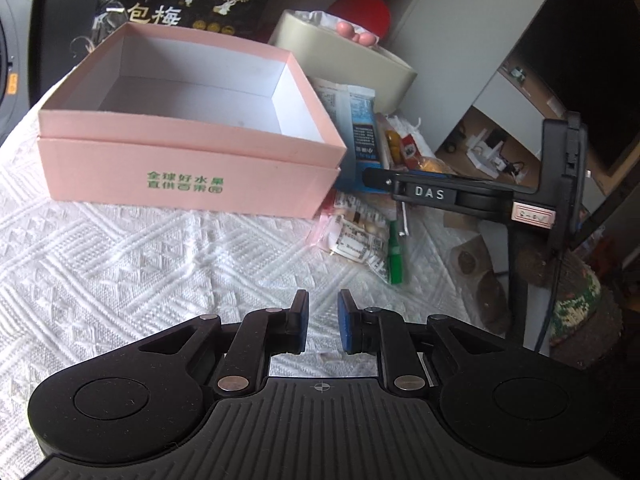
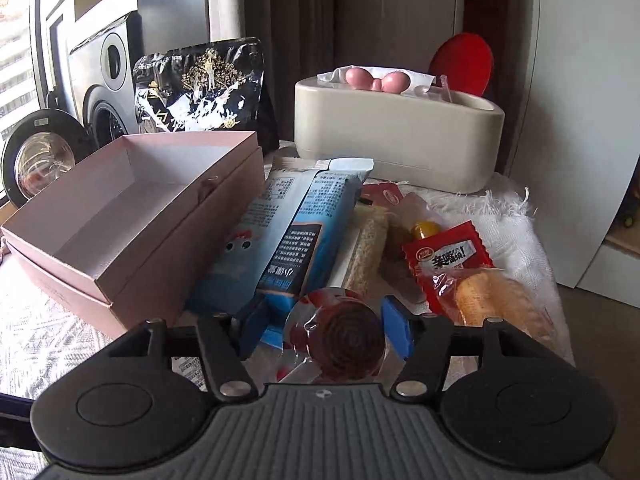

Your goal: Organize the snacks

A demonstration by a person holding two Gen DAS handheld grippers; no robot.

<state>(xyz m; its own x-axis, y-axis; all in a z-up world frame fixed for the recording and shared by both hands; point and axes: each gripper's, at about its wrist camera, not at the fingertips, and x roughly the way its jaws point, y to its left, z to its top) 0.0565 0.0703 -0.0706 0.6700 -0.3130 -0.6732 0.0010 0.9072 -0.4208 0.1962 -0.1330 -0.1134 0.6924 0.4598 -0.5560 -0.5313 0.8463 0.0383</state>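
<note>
Two tools: right tool [image 2: 324,330] half open around round wrapped snack [image 2: 334,334], beside pink box [image 2: 132,216]. Left tool [image 1: 323,326] closed, empty, above white surface [image 1: 120,248].

A white quilted cloth [image 1: 120,248] covers the surface, bearing an open pink box [image 1: 192,148], a beige tissue holder [image 2: 400,136], a black snack bag [image 2: 200,84] and a heap of packets [image 2: 304,232] beside the box.
</note>
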